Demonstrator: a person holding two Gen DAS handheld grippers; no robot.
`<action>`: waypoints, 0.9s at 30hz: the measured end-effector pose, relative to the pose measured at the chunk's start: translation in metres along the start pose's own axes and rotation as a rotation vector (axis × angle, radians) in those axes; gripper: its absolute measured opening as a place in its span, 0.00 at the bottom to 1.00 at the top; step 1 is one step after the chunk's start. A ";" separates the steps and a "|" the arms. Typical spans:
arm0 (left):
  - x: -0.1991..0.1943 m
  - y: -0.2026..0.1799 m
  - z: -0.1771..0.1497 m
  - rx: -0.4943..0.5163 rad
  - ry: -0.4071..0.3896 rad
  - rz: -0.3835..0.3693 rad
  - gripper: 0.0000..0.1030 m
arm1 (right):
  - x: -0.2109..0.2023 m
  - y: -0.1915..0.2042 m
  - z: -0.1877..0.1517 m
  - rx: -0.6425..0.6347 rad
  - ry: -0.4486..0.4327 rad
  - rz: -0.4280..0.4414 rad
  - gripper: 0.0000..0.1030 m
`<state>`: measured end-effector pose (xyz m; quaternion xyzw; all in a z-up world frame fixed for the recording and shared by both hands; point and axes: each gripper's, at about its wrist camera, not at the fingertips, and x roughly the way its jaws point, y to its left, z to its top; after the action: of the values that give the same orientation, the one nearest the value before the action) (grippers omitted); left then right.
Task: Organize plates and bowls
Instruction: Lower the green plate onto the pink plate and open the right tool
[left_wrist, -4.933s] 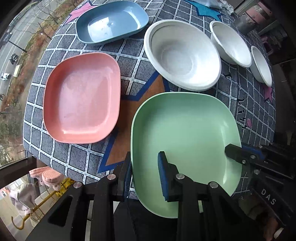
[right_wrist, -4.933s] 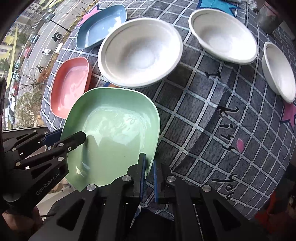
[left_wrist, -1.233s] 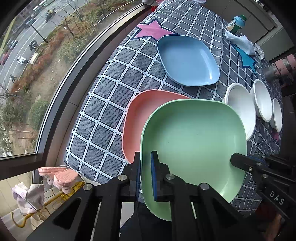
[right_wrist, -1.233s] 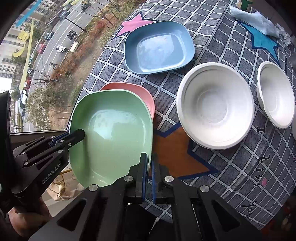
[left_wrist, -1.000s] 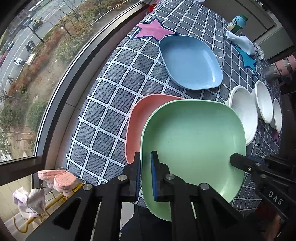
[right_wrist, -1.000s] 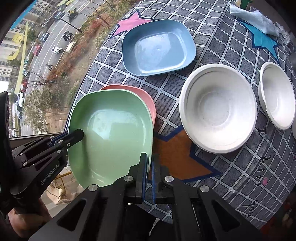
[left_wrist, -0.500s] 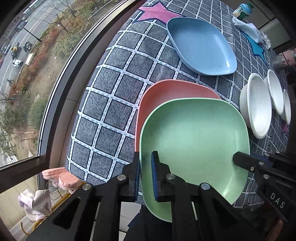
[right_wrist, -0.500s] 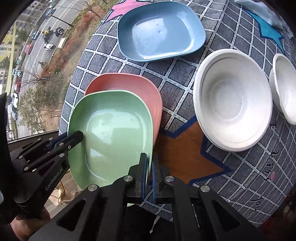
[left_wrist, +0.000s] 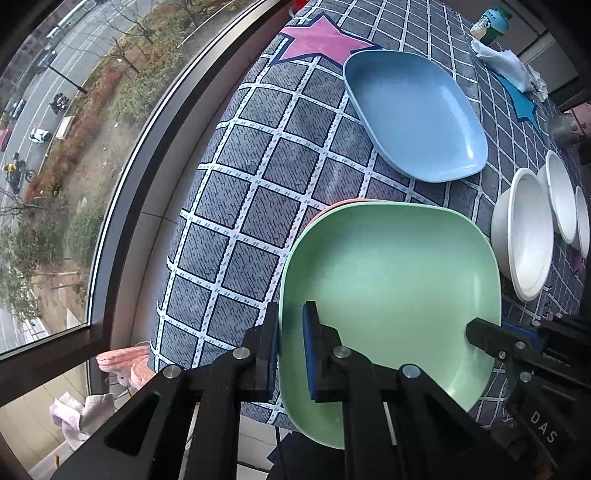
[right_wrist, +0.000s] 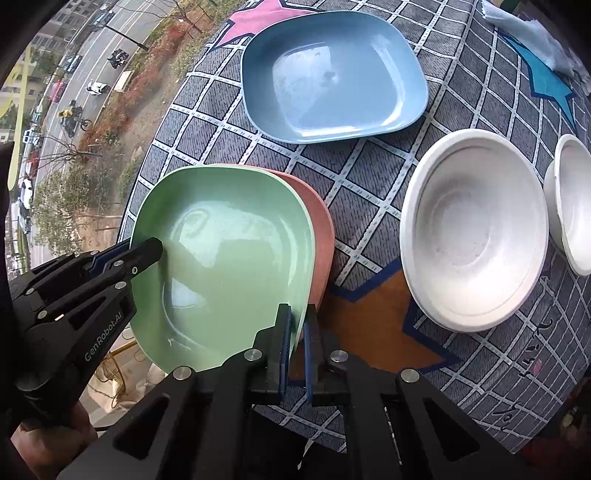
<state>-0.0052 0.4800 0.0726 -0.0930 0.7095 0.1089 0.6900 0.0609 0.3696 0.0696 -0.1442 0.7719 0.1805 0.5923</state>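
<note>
A green plate (left_wrist: 388, 288) (right_wrist: 229, 258) lies nested over a pink plate (left_wrist: 332, 206) (right_wrist: 321, 236), of which only a thin edge shows. My left gripper (left_wrist: 290, 332) is shut on the green plate's left rim; its fingertips (right_wrist: 147, 254) also show in the right wrist view. On the opposite rim my right gripper (right_wrist: 298, 325) is shut too, and its tip (left_wrist: 476, 332) shows in the left wrist view. A blue plate (left_wrist: 413, 114) (right_wrist: 332, 74) sits farther back. White bowls (left_wrist: 528, 240) (right_wrist: 472, 229) stand in a row to the right.
The checked tablecloth (left_wrist: 258, 177) ends at the table's near edge just under the stacked plates, beside a window with the street below. A crumpled cloth (left_wrist: 506, 66) and a bottle (left_wrist: 491, 22) sit at the far end. A smaller white bowl (right_wrist: 572, 203) stands beyond the big one.
Both grippers have carried the green plate leftward over the pink plate and lowered it. The pink plate showed a wide strip earlier; now only a sliver remains visible.
</note>
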 end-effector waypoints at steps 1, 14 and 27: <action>0.003 0.004 0.001 -0.001 0.002 -0.001 0.13 | 0.000 0.004 0.006 -0.001 0.002 0.000 0.07; 0.011 0.009 -0.001 -0.040 0.033 0.000 0.28 | -0.001 -0.007 0.003 0.011 0.007 0.011 0.18; -0.003 0.009 -0.001 -0.069 -0.015 -0.065 0.34 | -0.038 -0.029 -0.006 0.070 -0.096 0.047 0.63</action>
<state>-0.0086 0.4889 0.0755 -0.1389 0.6966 0.1113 0.6950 0.0782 0.3416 0.1045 -0.0965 0.7515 0.1738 0.6291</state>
